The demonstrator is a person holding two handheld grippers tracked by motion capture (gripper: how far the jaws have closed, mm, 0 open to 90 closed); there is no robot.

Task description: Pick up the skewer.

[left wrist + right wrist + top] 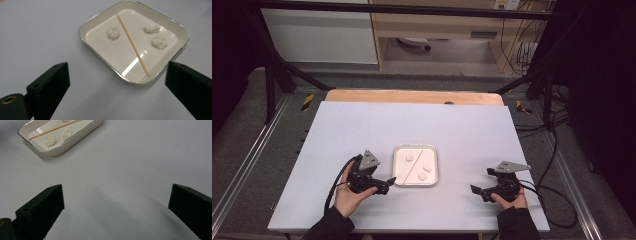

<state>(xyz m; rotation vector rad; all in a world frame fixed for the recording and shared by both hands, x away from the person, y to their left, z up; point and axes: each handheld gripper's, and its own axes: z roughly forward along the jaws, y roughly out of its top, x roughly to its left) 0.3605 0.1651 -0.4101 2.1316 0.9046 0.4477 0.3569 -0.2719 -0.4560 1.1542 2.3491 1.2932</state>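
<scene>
High view: my left gripper (pixel 384 186) sits just beside the tray (pixel 398 172), right gripper (pixel 477 191) well apart.

Left gripper view: jaws wide, empty; skewer (pixel 132 44) lies diagonally betw. dough lumps (pixel 113 33). I'd approach low, square to it.

Right gripper view: jaws wide, empty, tray far off.

We see a white counter (pixel 362 130) with a wooden edge strip (pixel 412 96) at the far side, grey floor (pixel 242 130), black frame bars (pixel 402 9), and cables (pixel 524 52) at the back right.
</scene>
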